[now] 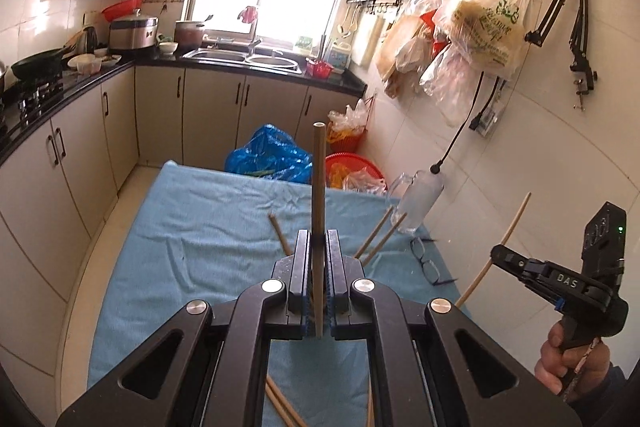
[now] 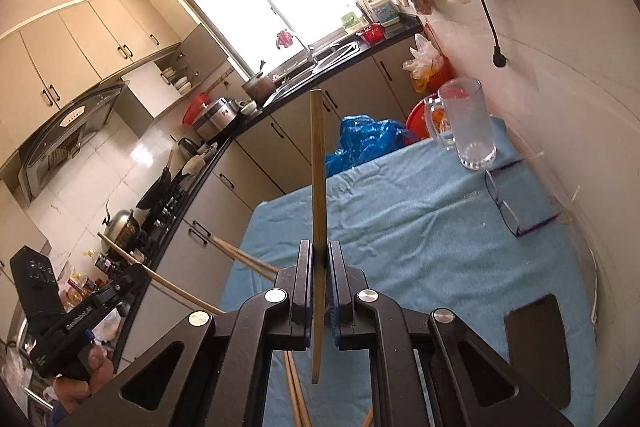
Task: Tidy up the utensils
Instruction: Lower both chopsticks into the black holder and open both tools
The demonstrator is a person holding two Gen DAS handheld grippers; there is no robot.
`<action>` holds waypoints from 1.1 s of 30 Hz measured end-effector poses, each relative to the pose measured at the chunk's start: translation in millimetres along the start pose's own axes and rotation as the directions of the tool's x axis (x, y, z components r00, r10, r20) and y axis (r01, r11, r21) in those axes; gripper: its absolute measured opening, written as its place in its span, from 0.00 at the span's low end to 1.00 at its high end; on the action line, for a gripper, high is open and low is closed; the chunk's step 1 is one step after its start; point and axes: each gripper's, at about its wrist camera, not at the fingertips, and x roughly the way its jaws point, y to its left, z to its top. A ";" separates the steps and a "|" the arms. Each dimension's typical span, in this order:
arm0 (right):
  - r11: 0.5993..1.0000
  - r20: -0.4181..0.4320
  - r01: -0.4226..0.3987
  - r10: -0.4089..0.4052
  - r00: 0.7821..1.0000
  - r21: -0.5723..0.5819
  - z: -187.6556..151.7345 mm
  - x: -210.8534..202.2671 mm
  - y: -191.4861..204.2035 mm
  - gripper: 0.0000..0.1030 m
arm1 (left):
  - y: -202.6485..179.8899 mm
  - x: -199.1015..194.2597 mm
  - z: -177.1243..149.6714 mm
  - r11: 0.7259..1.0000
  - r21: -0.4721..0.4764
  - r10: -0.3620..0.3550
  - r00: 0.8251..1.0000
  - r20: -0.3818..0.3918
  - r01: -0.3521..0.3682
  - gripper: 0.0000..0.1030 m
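Note:
My left gripper is shut on a wooden chopstick that stands upright between its jaws, above the blue cloth table. My right gripper is shut on another chopstick, also upright. The right gripper shows at the right of the left wrist view with its chopstick. The left gripper shows at lower left of the right wrist view. Several loose chopsticks lie on the cloth. A clear glass mug stands at the table's far right corner.
A pair of glasses lies on the cloth near the mug, by the wall. A dark flat object lies at the right front. Behind the table are a blue plastic bag and red baskets. Kitchen counters run along the left.

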 end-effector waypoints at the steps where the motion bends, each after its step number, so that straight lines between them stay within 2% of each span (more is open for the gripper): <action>1: 1.000 0.004 -0.001 0.001 1.000 0.001 3.7 2.0 1.2 0.07 | -1.8 1.6 4.2 1.000 0.003 -0.002 1.000 0.005 0.002 0.06; 9: 1.000 0.045 0.010 -0.010 0.999 0.005 33.7 27.1 20.5 0.07 | -12.0 17.1 28.0 0.999 0.029 -0.013 1.000 0.028 0.012 0.06; 16: 0.999 0.068 0.040 -0.040 0.997 0.011 47.0 55.3 28.7 0.07 | -9.3 39.2 35.4 1.000 0.019 -0.021 1.000 0.009 0.021 0.06; 22: 0.997 0.057 0.080 -0.081 0.995 0.021 42.5 79.7 23.1 0.07 | -0.7 61.7 27.8 1.000 0.009 -0.025 0.999 -0.033 0.025 0.06; 33: 0.992 -0.021 0.123 -0.122 0.992 0.033 20.6 112.1 10.1 0.07 | 8.3 89.7 3.4 1.000 0.005 -0.023 0.994 -0.108 0.024 0.06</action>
